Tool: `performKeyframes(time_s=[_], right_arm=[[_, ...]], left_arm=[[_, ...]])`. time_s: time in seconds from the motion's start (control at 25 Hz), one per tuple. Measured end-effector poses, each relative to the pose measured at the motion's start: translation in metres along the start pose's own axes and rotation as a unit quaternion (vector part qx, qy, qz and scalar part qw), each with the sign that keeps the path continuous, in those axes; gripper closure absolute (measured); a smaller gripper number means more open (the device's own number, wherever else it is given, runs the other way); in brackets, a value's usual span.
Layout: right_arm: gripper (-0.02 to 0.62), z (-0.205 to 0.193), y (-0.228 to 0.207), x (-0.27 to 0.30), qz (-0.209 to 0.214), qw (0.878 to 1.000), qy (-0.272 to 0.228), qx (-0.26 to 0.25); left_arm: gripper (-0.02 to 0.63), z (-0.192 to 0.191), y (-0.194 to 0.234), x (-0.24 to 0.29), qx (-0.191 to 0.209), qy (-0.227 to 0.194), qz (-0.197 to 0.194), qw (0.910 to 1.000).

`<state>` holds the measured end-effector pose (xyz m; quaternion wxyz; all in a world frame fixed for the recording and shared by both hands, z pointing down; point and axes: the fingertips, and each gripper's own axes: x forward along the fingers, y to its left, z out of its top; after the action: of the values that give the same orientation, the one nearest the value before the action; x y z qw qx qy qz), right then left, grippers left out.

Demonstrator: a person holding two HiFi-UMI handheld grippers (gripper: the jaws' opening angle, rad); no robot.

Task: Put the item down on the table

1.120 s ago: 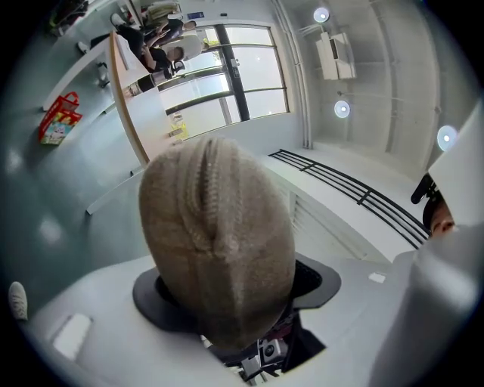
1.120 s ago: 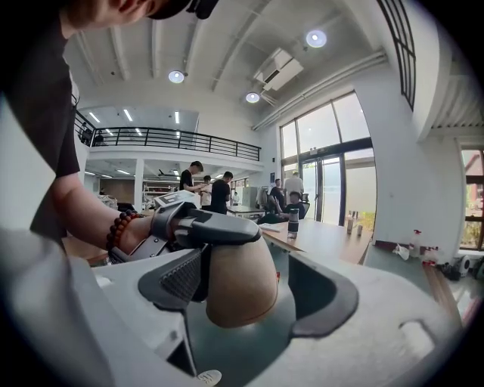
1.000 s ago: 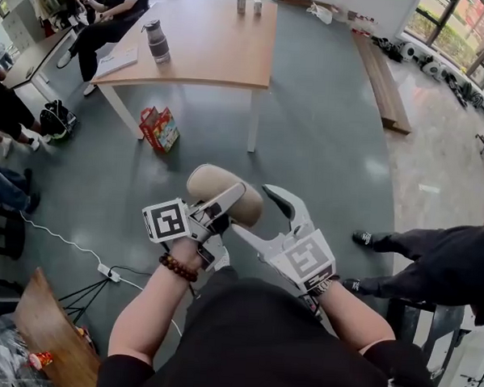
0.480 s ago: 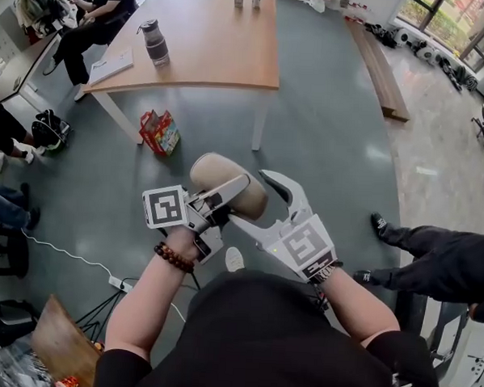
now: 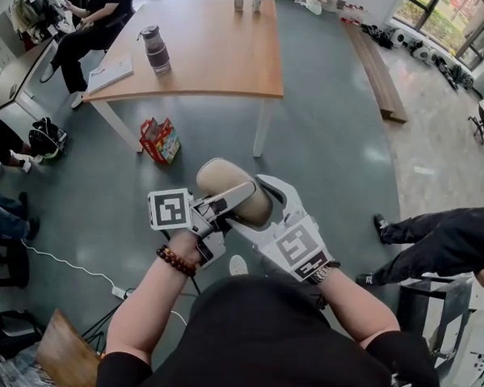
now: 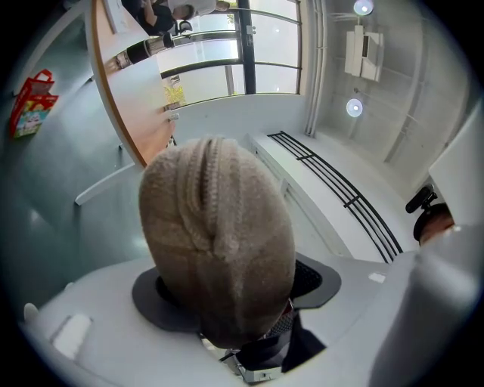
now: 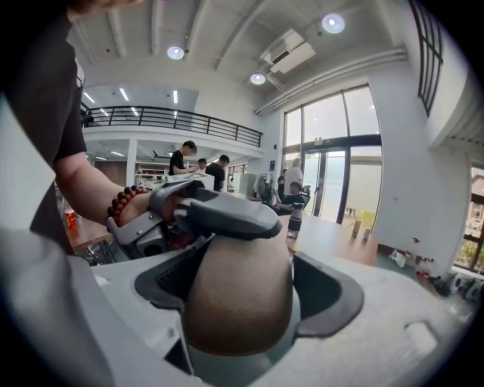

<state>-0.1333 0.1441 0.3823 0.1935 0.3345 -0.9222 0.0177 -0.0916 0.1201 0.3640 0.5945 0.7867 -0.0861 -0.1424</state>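
A tan, rounded knit-covered item (image 5: 224, 186) hangs in the air over the grey floor, well short of the wooden table (image 5: 209, 57). My left gripper (image 5: 235, 200) is shut on it, one jaw lying across its top. In the left gripper view the item (image 6: 215, 242) fills the space between the dark pads. My right gripper (image 5: 259, 204) stands open with its jaws on either side of the item's right end. In the right gripper view the item (image 7: 238, 280) sits between the pads with a gap on the right side, and the left gripper (image 7: 215, 215) shows above it.
On the table stand a dark tumbler (image 5: 157, 50), some papers (image 5: 109, 74) and two small cans (image 5: 239, 1). A red bag (image 5: 160, 140) lies on the floor by a table leg. People sit at the left; a person's legs (image 5: 434, 239) reach in from the right. A bench (image 5: 380, 66) runs beyond.
My right gripper has swung left and its wide jaws now straddle the item's right end. The left gripper keeps its hold. The table has come a little nearer in view.
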Motion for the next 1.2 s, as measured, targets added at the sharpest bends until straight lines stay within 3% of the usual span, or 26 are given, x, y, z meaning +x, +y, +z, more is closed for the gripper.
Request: performKeyframes(time_s=[0.2, 0.4, 0.56, 0.8, 1.0, 1.2], right_arm=[[0.216, -0.011, -0.015, 0.009, 0.000, 1.000, 0.015, 0.007], [0.219, -0.017, -0.043, 0.019, -0.001, 1.000, 0.020, 0.014], [0.228, -0.015, -0.074, 0.027, -0.004, 1.000, 0.006, 0.014], [0.237, -0.011, -0.131, 0.032, -0.007, 0.999, -0.021, 0.027], [0.241, -0.013, -0.180, 0.033, -0.019, 0.999, -0.032, 0.035], [0.242, -0.022, -0.229, 0.034, -0.033, 0.998, -0.036, 0.045]], left_arm=[[0.275, 0.007, 0.015, 0.011, -0.012, -0.002, 0.004, 0.9999], [0.272, 0.025, 0.038, 0.026, 0.021, 0.007, 0.040, 0.9990], [0.265, 0.048, 0.042, 0.047, 0.024, -0.006, 0.043, 0.9988], [0.229, 0.095, 0.058, 0.083, 0.136, -0.006, 0.081, 0.9874], [0.192, 0.125, 0.068, 0.111, 0.163, -0.025, 0.091, 0.9822], [0.190, 0.158, 0.081, 0.131, 0.163, -0.057, 0.097, 0.9801]])
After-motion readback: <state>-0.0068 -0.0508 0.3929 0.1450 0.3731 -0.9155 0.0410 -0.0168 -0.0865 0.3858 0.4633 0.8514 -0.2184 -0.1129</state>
